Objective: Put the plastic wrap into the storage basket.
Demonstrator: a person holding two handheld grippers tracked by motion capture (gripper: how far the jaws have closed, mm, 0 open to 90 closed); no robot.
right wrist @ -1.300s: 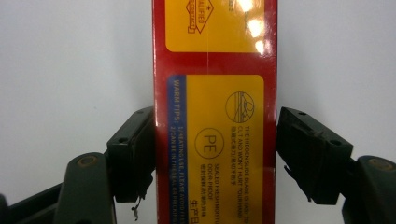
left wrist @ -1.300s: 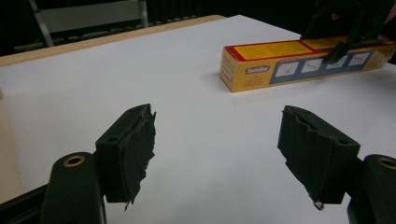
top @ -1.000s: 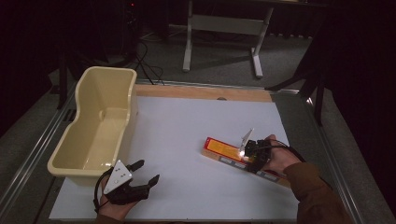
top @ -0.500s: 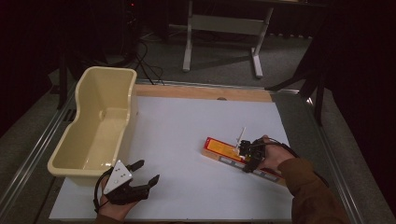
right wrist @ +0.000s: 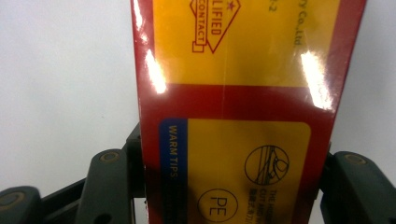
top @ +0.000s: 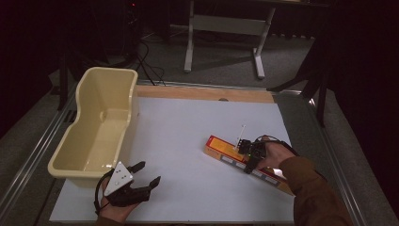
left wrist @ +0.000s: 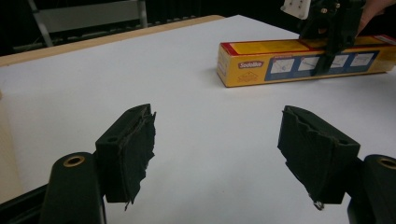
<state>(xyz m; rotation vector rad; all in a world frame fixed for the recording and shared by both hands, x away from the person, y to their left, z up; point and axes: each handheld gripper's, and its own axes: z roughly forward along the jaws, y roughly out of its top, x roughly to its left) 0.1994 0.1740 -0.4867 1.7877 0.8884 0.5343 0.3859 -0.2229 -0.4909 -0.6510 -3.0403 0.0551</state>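
Near the table's (top: pixel 188 122) front-left corner, beside the cream tub (top: pixel 101 117), the left hand lies low and level; its left gripper (top: pixel 146 176) gapes wide, released, holding nothing. Toward the right edge, the right forearm reaches in at a slant, wrist bent down. The right gripper (top: pixel 248 160) straddles the long yellow-and-red box (top: pixel 221 147) lying flat on the table; its jaws have just been closing and now hug both long sides.

The tub (top: pixel 96 127) blocks the table's (top: pixel 188 122) left edge. Right of the tub, bare table runs free to the box (top: pixel 226 151), which lies aslant, well apart, barring the right.
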